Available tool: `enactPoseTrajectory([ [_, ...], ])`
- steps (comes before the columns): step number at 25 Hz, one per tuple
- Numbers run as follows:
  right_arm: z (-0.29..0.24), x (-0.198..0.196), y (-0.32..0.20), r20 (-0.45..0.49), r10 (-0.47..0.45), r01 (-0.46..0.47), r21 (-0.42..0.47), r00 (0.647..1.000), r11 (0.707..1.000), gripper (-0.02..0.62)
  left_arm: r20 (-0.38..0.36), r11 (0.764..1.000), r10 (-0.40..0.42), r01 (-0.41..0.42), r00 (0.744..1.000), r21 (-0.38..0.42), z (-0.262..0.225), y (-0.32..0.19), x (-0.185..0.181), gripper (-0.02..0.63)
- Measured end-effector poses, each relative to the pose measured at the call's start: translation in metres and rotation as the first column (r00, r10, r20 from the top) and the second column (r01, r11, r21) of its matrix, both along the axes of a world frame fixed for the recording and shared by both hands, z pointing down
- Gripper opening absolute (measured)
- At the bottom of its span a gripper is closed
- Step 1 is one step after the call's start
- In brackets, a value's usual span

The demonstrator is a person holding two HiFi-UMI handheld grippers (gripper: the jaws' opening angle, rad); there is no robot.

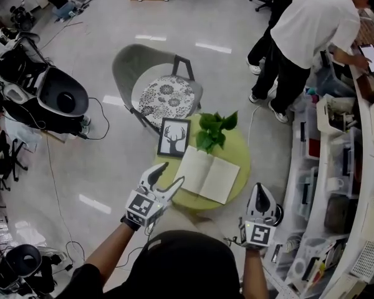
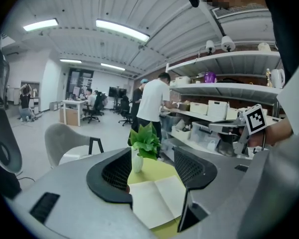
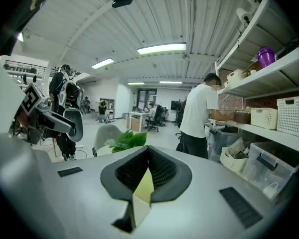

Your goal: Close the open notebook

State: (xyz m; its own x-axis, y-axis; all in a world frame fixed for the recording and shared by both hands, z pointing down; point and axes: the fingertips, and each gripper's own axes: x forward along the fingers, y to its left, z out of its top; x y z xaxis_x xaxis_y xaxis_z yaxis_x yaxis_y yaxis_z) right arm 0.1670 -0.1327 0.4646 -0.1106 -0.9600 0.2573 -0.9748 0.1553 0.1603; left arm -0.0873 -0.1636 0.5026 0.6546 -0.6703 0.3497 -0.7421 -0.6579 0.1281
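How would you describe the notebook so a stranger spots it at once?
Find the round yellow-green table beside the grey chair. Three things sit on it: a framed deer picture, a potted plant and the notebook. The notebook alone lies open, two pale pages spread, at the table's near side.

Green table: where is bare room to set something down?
Bare green shows on the table right of the open notebook, out to the rim, plus a thin strip along its near edge. The far side is crowded: picture frame and plant stand close behind the notebook.
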Motion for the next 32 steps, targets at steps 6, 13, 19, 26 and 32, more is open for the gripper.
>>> enactPoseTrajectory([
  [6,0.039,-0.018,0.005,0.019,-0.031,0.032,-0.06,0.999,0.998,0.002,0.053,1.0,-0.014,0.015,0.999,-0.021,0.036,-0.006,-0.006,0.267],
  [13,0.092,-0.048,0.007,-0.03,-0.106,0.101,-0.126,0.994,0.987,0.002,0.073,0.995,-0.067,0.072,0.995,-0.07,0.084,-0.016,-0.012,0.252],
  [19,0.135,-0.051,0.01,-0.024,-0.12,0.111,-0.224,0.993,0.968,0.002,0.036,0.972,-0.136,0.14,0.99,-0.187,0.136,-0.031,-0.025,0.251],
  [26,0.172,-0.051,0.0,0.021,-0.089,0.091,-0.326,0.996,0.941,0.002,-0.123,0.886,-0.232,0.158,0.965,-0.435,0.208,-0.039,-0.031,0.252],
  [32,0.206,-0.056,0.009,0.031,-0.111,0.114,-0.394,0.993,0.912,0.002,-0.171,0.84,-0.214,0.092,0.962,-0.535,0.25,-0.04,-0.024,0.245],
])
